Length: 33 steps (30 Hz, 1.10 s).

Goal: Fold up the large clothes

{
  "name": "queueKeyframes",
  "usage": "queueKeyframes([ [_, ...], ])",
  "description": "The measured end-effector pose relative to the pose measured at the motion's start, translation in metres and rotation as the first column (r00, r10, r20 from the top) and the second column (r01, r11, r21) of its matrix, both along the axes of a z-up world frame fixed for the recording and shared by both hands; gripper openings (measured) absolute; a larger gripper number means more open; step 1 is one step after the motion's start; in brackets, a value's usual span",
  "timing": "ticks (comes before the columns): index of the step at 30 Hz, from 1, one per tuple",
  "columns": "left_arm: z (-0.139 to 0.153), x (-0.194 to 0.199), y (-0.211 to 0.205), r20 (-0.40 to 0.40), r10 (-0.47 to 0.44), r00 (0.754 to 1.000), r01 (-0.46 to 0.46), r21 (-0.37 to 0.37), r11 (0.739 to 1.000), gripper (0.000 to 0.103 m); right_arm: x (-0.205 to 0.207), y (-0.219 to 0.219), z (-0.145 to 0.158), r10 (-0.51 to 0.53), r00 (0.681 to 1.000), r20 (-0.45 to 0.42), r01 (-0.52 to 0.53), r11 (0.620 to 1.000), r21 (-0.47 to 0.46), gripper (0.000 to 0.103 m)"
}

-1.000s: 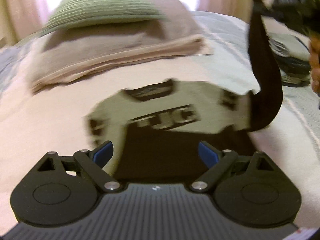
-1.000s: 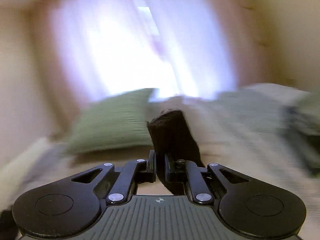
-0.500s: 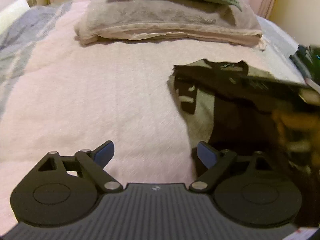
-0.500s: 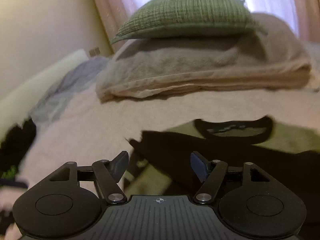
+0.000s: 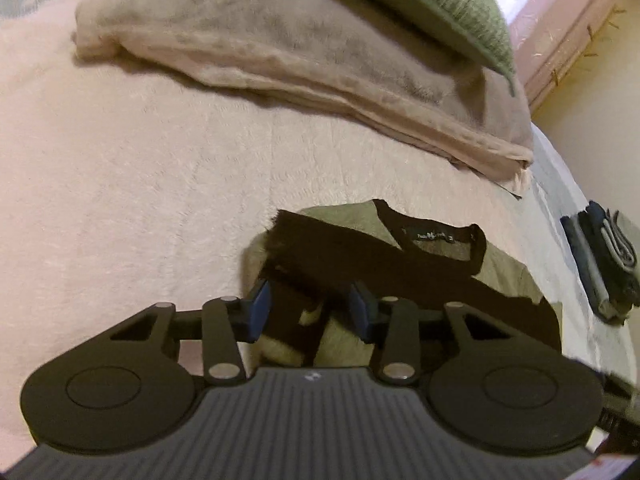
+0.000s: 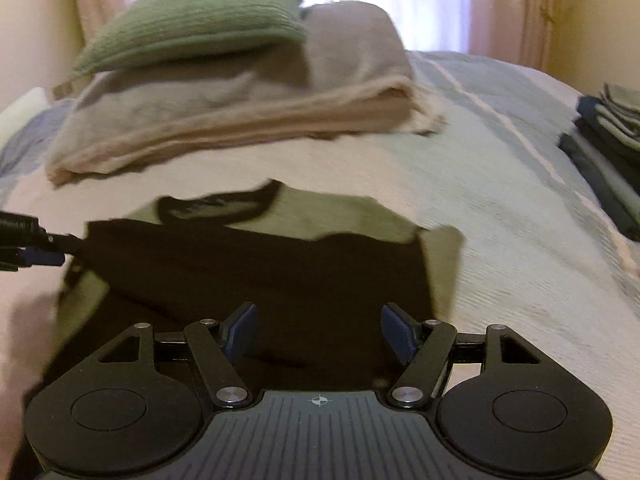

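Closing over the left-hand edge of a green-and-black shirt (image 5: pixel 420 264), the left claw (image 5: pixel 310 312) has a dark band of the cloth and a bit of green between its blue pads, which do not yet look pressed tight on it. That placement suggests the next fold is meant to start from this side. The shirt lies flat on the pink blanket (image 5: pixel 140 200) of a bed, just in front of the folded beige blanket (image 5: pixel 300 52) stacked near the head, with its black collar turned toward that stack. A black sleeve is already laid across the chest, so the garment seems partly folded. The right claw (image 6: pixel 320 330) hangs over the lower black part of the shirt with its jaws apart and nothing gripped, probably ready to pin or lift the opposite side. A green pillow (image 6: pixel 200 20) sits on top of the beige blanket. To the right of that stack, well apart from it, a pile of folded clothes (image 6: pixel 608 140) rests at the bed's edge, likely where finished pieces go.
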<state>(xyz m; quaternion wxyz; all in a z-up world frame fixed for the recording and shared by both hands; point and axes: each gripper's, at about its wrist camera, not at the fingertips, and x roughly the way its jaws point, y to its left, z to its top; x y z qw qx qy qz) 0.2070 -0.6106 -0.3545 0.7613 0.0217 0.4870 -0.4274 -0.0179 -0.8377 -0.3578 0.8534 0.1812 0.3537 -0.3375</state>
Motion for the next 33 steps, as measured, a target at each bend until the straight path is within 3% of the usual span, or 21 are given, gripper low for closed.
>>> queueKeyframes([
  [1,-0.004,0.001,-0.003,-0.015,0.005,1.0,-0.005,0.0,1.0,0.036,-0.004,-0.002,-0.003,-0.007,1.0,-0.013,0.007,1.0,0.006,0.066],
  [3,-0.009,0.0,-0.009,-0.005,0.002,1.0,-0.002,0.012,1.0,0.02,-0.011,-0.005,-0.01,-0.023,0.999,-0.032,0.024,1.0,0.014,0.066],
  [4,-0.008,-0.001,-0.012,0.015,-0.005,1.0,0.005,0.017,1.0,0.008,-0.014,-0.005,-0.011,-0.03,0.999,-0.037,0.03,0.999,0.014,0.066],
  [5,-0.005,-0.003,-0.013,0.035,-0.012,0.999,0.012,0.015,1.0,0.004,-0.017,-0.006,-0.013,-0.034,0.999,-0.042,0.035,0.999,0.017,0.066],
  [9,0.03,-0.013,-0.018,0.208,-0.07,0.976,0.082,-0.05,0.995,0.003,-0.023,-0.01,-0.008,-0.05,0.999,0.004,0.05,0.999,-0.01,0.066],
  [11,0.035,-0.009,-0.02,0.231,-0.06,0.971,0.084,-0.092,0.992,0.004,-0.023,-0.013,-0.007,-0.071,0.997,0.018,0.072,0.997,-0.024,0.066],
  [13,0.026,0.002,-0.023,0.221,-0.04,0.974,0.058,-0.079,0.995,0.003,-0.023,-0.016,-0.005,-0.084,0.996,0.024,0.085,0.996,-0.03,0.066],
  [16,0.002,0.017,-0.024,0.143,-0.031,0.989,0.035,-0.032,0.999,0.003,-0.019,-0.02,-0.012,-0.06,0.997,-0.054,0.059,0.998,-0.016,0.066],
  [21,-0.005,0.013,-0.012,0.153,-0.018,0.988,0.018,0.003,1.0,0.004,-0.026,-0.03,-0.021,-0.112,0.989,-0.1,0.11,0.994,-0.027,0.066],
  [25,-0.019,0.009,-0.012,0.141,-0.039,0.989,0.032,0.051,0.998,0.004,-0.027,-0.044,-0.03,-0.158,0.981,-0.113,0.163,0.986,0.029,0.066],
  [28,-0.018,0.015,-0.011,0.141,-0.026,0.99,0.018,0.059,0.998,0.015,-0.027,-0.043,-0.024,-0.146,0.983,-0.114,0.148,0.989,0.007,0.066],
  [33,0.0,0.018,0.02,0.166,0.04,0.985,-0.053,0.074,0.996,0.014,-0.038,-0.031,-0.007,-0.16,0.984,-0.082,0.162,0.986,0.025,0.066],
])
